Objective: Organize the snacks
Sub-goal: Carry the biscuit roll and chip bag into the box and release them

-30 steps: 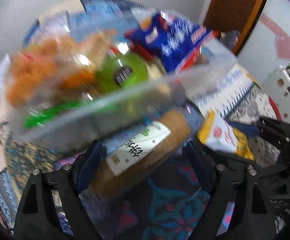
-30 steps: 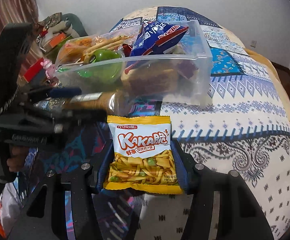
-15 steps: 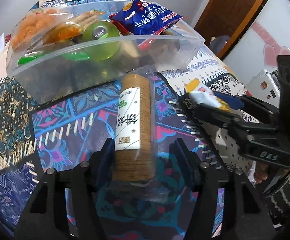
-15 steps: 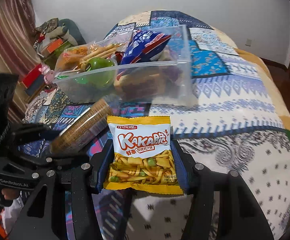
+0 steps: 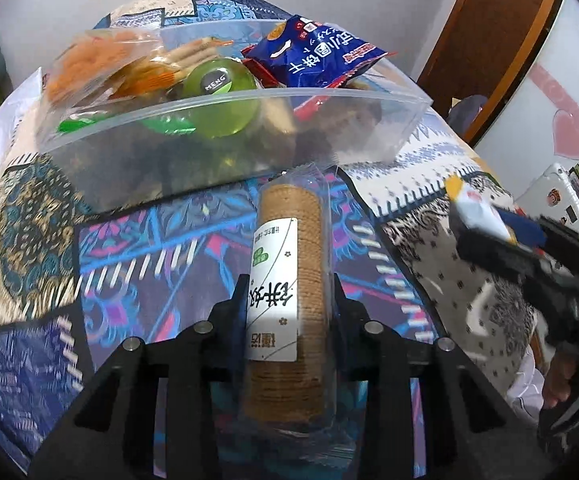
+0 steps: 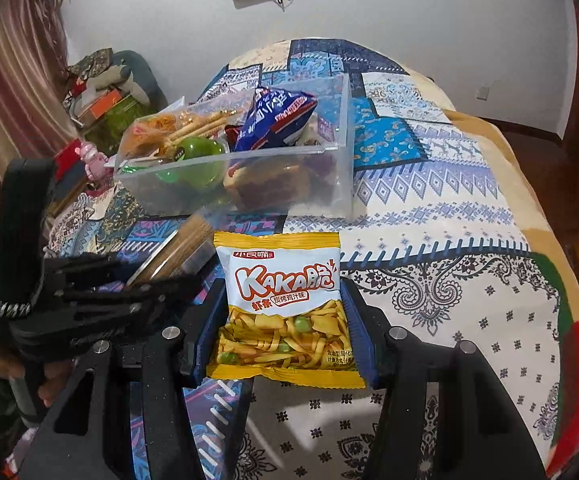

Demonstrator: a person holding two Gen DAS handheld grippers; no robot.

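A roll of round brown biscuits (image 5: 285, 280) in clear wrap with a white label lies on the bedspread, pointing at the clear plastic box (image 5: 229, 100). My left gripper (image 5: 289, 286) is closing on it, and both pads press its sides. From the right wrist view the roll (image 6: 181, 248) sticks out of that gripper (image 6: 137, 284). My right gripper (image 6: 283, 320) is shut on a yellow and white KAKA snack packet (image 6: 281, 272), held above the bed in front of the box (image 6: 249, 152). The box holds a blue packet (image 5: 317, 56), a green jelly cup (image 5: 219, 100) and several other snacks.
The patterned bedspread (image 6: 429, 208) stretches to the right of the box. A curtain (image 6: 5, 92) and piled clutter (image 6: 105, 100) stand at the bed's left side. A wooden door (image 5: 501, 40) and a white case (image 5: 561, 196) lie off to the right.
My left gripper has closed from wide open onto the biscuit roll, which now lies straight between the fingers. The right gripper has drawn back a little with its packet.
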